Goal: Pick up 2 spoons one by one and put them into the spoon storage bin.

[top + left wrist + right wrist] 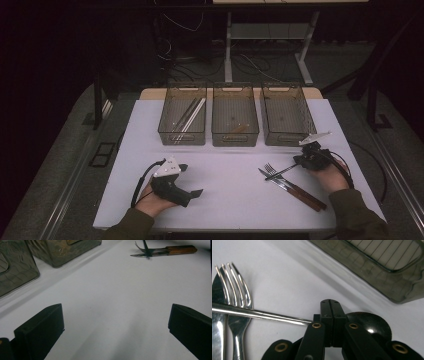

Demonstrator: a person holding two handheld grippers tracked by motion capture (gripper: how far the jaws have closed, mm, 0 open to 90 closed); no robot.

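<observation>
Gripper on the right (331, 305) is clamped on a spoon (262, 314), with the jaws pressed together at the neck between bowl and handle. The dark bowl sits just behind the jaws, and the shiny handle reaches out across the tines of a fork (235, 290) and over a knife (218, 315), both lying side by side on the white worktop (225, 165). In the high view the spoon (282, 171) sits near the worktop's right front, just ahead of the right-hand bin (287, 115) of three. Left gripper (192, 180) rests near the front left with its jaws wide apart and nothing between them.
</observation>
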